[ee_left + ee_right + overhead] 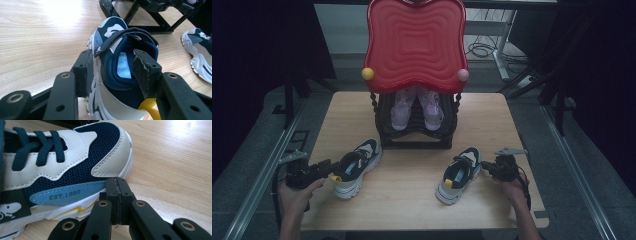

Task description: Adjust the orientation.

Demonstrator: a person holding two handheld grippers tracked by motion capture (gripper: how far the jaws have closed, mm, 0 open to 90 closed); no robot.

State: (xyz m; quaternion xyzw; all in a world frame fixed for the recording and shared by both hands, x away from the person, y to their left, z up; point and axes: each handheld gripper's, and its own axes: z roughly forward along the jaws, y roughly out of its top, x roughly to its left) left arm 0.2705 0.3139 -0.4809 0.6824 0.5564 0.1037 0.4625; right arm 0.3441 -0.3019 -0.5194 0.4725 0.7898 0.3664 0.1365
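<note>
Pale wooden tabletop lay under both shoes. My left gripper clamped the padded heel collar of the navy-and-cream mesh trainer, light and squashy; my right gripper, jaws pressed together, empty, nudged its twin near the black rack

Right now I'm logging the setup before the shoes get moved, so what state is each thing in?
Left hand-held gripper: clamped on the left sneaker's collar, one jaw inside, one outside.
Left sneaker: upright on the table, strap raised.
Right hand-held gripper: shut, empty, tip against the right sneaker's side.
Right sneaker: upright, laced.
Purple sandals: paired on the rack's lower shelf.
Black rack: standing, red tray on top.
</note>
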